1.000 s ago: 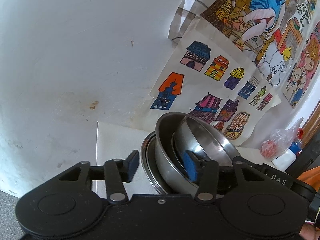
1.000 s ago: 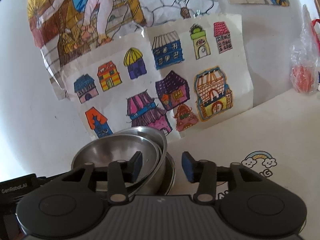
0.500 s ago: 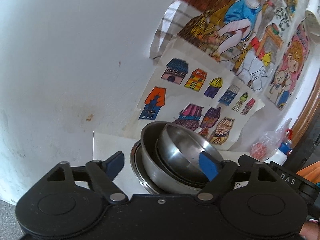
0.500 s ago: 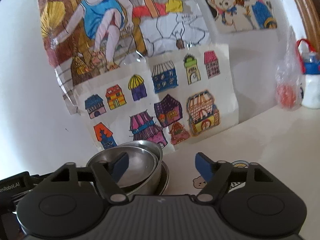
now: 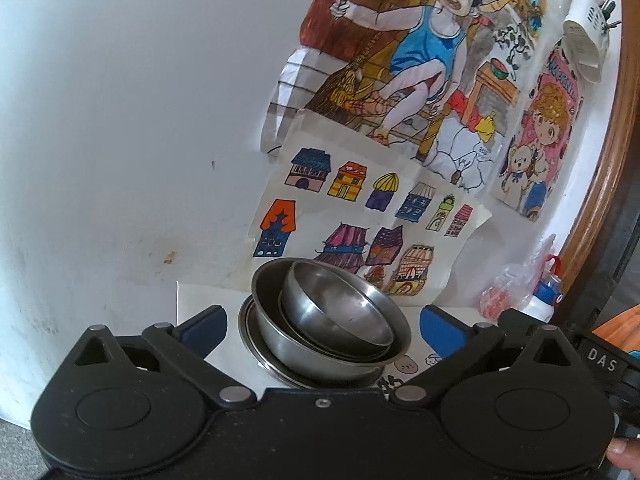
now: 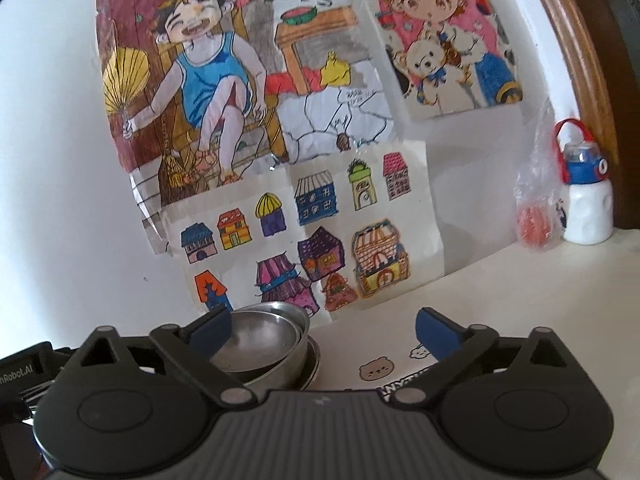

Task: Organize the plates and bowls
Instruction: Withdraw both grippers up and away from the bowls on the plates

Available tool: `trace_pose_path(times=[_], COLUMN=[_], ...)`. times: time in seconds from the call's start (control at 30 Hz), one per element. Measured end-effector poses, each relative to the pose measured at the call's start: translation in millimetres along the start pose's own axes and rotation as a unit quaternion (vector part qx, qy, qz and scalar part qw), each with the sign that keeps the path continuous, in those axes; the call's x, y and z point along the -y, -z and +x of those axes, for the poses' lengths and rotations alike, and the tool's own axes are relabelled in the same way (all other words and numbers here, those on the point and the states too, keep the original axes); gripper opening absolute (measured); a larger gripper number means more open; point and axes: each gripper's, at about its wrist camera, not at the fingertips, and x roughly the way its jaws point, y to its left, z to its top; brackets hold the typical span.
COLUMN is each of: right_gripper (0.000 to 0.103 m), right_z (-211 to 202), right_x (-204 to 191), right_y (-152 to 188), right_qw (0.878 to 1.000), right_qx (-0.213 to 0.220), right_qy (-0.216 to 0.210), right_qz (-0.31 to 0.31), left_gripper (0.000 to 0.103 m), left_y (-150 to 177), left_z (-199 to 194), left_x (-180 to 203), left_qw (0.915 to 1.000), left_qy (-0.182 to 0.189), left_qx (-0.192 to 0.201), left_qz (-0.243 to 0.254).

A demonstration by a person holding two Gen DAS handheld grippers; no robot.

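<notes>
Only left view: fingertip (image 5: 624,458), wall plug (image 5: 588,36).

Stack of steel bowls (image 5: 328,320) on a plate (image 5: 256,344) sits close to the wall (image 5: 120,120), at the table's (image 6: 500,304) back-left; little room behind it. Paper drawings (image 6: 312,240) hang down to the tabletop just behind the stack. Table to the right of the stack is bare, w/ printed cartoons only — free to pass. Far right corner blocked: plastic bag (image 6: 534,216) & white bottle (image 6: 586,200) stand touching, against the wall by the wooden frame (image 6: 576,60).
</notes>
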Motion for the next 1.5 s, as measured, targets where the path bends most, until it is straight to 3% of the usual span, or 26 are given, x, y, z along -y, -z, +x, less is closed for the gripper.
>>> trace_pose_path(times=[0.63,1.07,1.5], right_gripper=[0.103,0.103,0.103], right_z=[-67.7,-125.2,-176.9], right_x=[10.1,2.4,-3.0], right_y=[12.3,48.7,83.4], right_qw=[0.997,0.990,0.986], right_qx=[0.044,0.040,0.052], right_qy=[0.057,0.120,0.153], right_qz=[-0.038,-0.062,-0.045], left_gripper=[0.102,0.102,0.102], left_y=[23.6,60.0,92.6], left_z=[-37.8,-73.9,-112.3], left_x=[28.7,36.1,35.6], left_qw=[0.9980,0.9968,0.9962], left_qy=[-0.009,-0.008,0.001], left_qx=[0.031,0.022,0.018], left_qz=[0.053,0.076,0.085])
